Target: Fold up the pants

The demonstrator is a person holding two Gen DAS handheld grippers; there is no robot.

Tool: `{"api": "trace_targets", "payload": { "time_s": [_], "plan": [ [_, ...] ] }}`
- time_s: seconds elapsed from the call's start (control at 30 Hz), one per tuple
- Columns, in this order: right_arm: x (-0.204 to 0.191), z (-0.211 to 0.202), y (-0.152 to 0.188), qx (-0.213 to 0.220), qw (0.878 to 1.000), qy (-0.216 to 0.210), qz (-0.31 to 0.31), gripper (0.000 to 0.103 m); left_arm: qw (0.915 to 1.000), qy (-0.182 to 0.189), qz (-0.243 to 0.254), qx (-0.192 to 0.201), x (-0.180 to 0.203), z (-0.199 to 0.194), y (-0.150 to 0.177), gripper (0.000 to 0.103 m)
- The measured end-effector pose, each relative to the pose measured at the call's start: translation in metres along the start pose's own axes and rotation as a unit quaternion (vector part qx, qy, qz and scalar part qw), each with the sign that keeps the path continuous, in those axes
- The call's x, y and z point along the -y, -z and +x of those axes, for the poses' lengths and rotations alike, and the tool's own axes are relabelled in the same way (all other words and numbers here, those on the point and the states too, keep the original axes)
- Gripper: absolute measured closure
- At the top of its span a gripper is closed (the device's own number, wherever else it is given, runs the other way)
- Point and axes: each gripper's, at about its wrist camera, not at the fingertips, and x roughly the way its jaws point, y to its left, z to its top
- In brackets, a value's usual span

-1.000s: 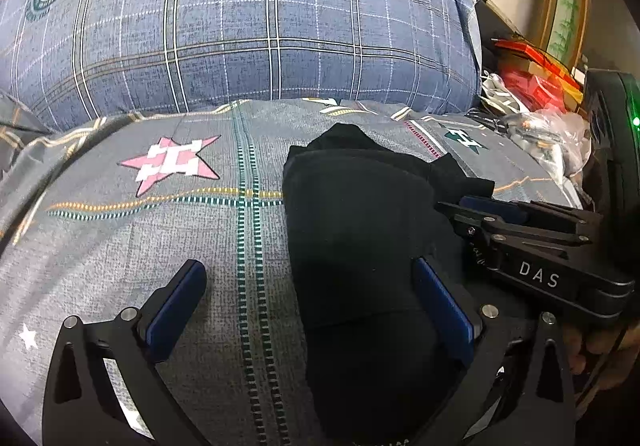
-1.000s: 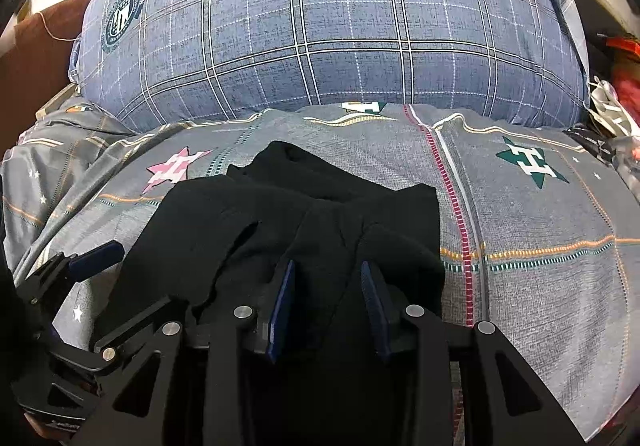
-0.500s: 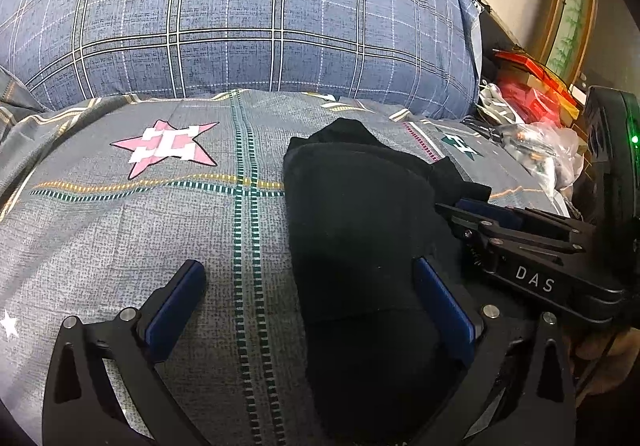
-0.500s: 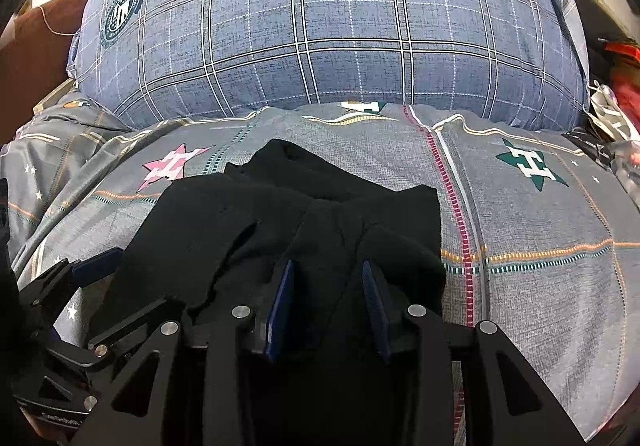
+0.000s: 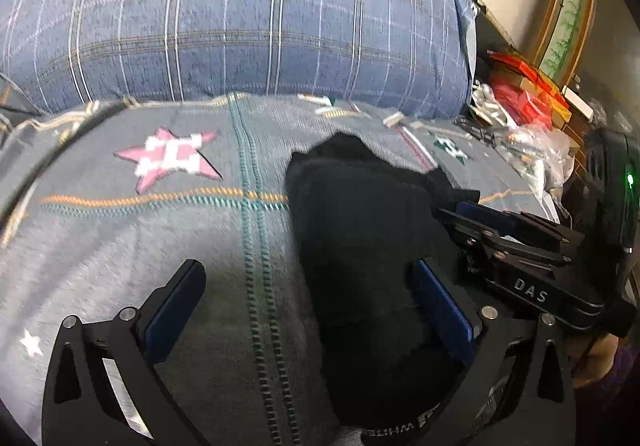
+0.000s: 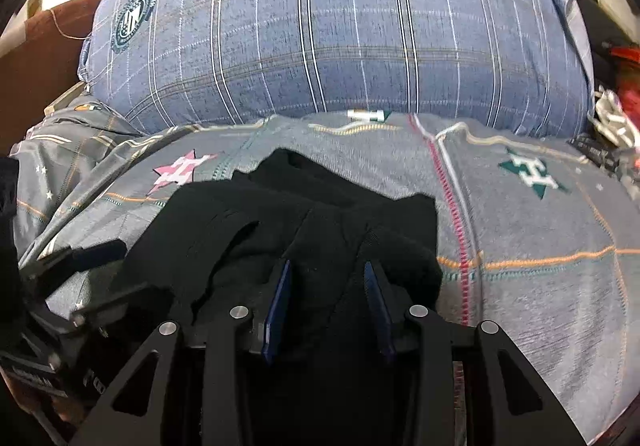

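Observation:
The black pants (image 5: 360, 230) lie bunched and partly folded on the grey patterned bedspread (image 5: 120, 246). My left gripper (image 5: 308, 286) is wide open just above the bed, its right finger over the left part of the pants, its left finger over bare bedspread. My right gripper (image 6: 326, 282) has its jaws partly closed around a thick fold of the pants (image 6: 312, 230). The right gripper also shows at the right of the left wrist view (image 5: 504, 230). The left gripper shows at the lower left of the right wrist view (image 6: 80, 262).
A large blue plaid pillow (image 6: 340, 34) stands across the back of the bed. Cluttered items, red boxes and plastic bags (image 5: 528, 114), sit beyond the bed's right edge. A brown headboard or cushion (image 6: 36, 58) is at the far left.
The left gripper has shifted slightly with some blur, staying open over the pants. The right gripper holds the same fold, barely moved.

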Motion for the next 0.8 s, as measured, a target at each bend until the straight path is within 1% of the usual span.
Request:
{"api": "trace_targets", "payload": {
  "time_s": [0.03,0.1,0.13,0.17,0.2,0.27,0.37,0.47,0.57,0.7,0.77,0.8],
  "plan": [
    [0.0,-0.004,0.0,0.009,1.0,0.004,-0.004,0.059,1.0,0.0,-0.003,0.006,-0.003,-0.003,-0.003,0.0],
    [0.004,-0.017,-0.003,0.04,0.999,0.013,-0.01,0.049,0.9999,0.003,-0.011,0.01,-0.01,-0.005,-0.007,0.0],
    [0.008,-0.024,-0.004,0.057,0.998,0.02,-0.006,0.046,0.9998,0.001,-0.017,0.008,-0.015,-0.004,-0.01,0.0],
    [0.014,-0.03,-0.007,0.067,0.997,0.025,0.001,0.041,0.9997,-0.001,-0.022,0.005,-0.019,-0.003,-0.011,0.0],
    [0.021,-0.034,-0.008,0.073,0.997,0.026,0.009,0.039,0.9996,-0.002,-0.028,0.001,-0.022,-0.002,-0.012,0.0],
    [0.036,-0.041,-0.011,0.079,0.996,0.028,0.03,0.039,0.9994,-0.002,-0.035,-0.006,-0.027,0.001,-0.012,0.0],
    [0.061,-0.046,-0.009,0.068,0.995,0.029,0.06,0.039,0.9989,0.008,-0.042,-0.018,-0.028,0.003,-0.011,0.0],
    [0.079,-0.048,-0.004,0.055,0.995,0.015,0.082,0.038,0.9989,0.018,-0.029,-0.032,-0.022,0.005,-0.009,0.0],
    [0.094,-0.047,0.004,0.037,0.993,-0.026,0.112,0.037,0.9983,0.034,-0.022,-0.042,-0.015,0.007,-0.007,0.0],
    [0.097,-0.038,0.011,0.013,0.985,-0.088,0.145,0.036,0.9966,0.06,-0.005,-0.055,-0.004,0.008,-0.005,0.0],
    [0.092,-0.029,0.013,-0.008,0.983,-0.106,0.15,0.036,0.9952,0.078,-0.002,-0.059,-0.001,0.009,-0.004,0.0],
    [0.088,-0.023,0.014,-0.021,0.983,-0.107,0.147,0.036,0.9948,0.082,-0.003,-0.06,0.0,0.009,-0.005,0.0]
  ]
}}
